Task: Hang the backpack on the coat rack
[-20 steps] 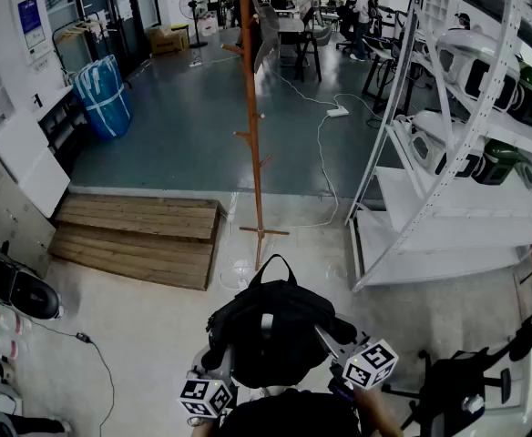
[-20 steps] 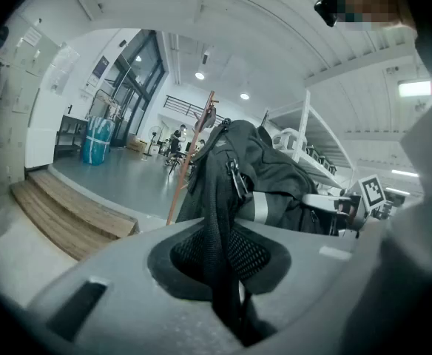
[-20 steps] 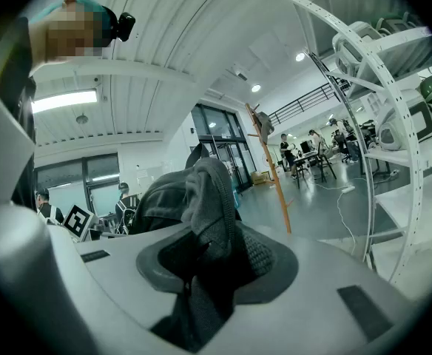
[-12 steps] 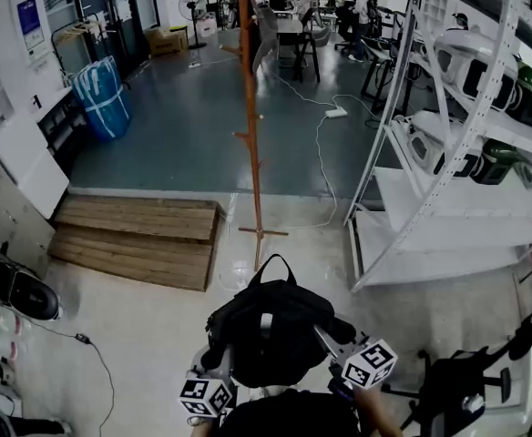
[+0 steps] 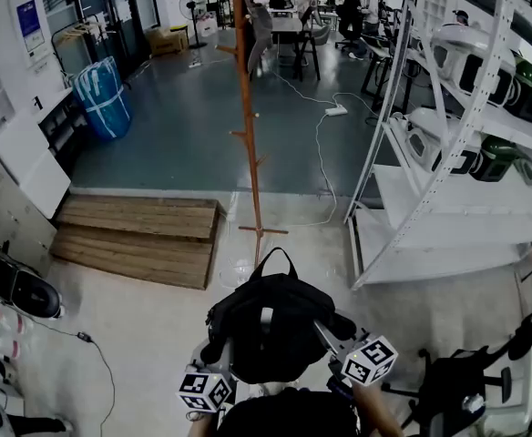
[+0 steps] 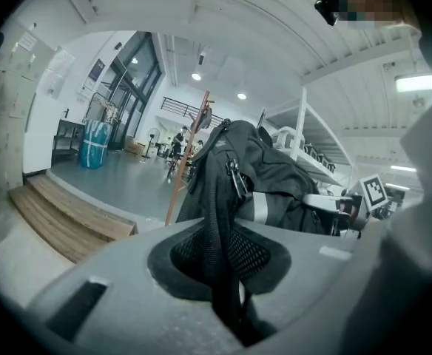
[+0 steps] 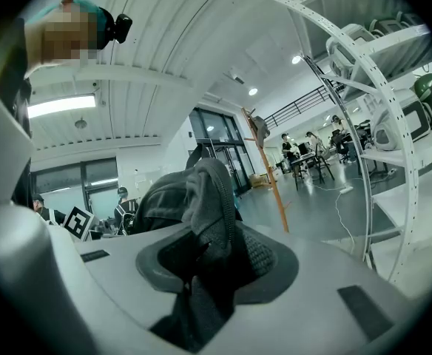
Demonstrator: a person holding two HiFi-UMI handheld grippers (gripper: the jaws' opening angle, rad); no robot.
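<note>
A black backpack (image 5: 268,321) hangs in front of me between both grippers, its top loop pointing toward the wooden coat rack (image 5: 248,107), which stands a few steps ahead on the floor. My left gripper (image 5: 219,360) is shut on a mesh shoulder strap (image 6: 217,220) at the pack's left side. My right gripper (image 5: 328,337) is shut on the other padded strap (image 7: 214,198) at the right side. In the left gripper view the pack's body (image 6: 275,176) fills the middle, with the coat rack (image 6: 190,150) behind it. The right gripper view shows the coat rack (image 7: 269,176) further off.
A white metal shelving unit (image 5: 448,153) with appliances stands to the right of the rack. A low wooden platform (image 5: 138,235) lies to its left. White cables (image 5: 325,144) trail over the floor behind. A blue bundle (image 5: 102,94) and people at desks are far back.
The backpack sits slightly higher in the head view and the rack's top has shifted a little left. Both grips on the straps are unchanged.
</note>
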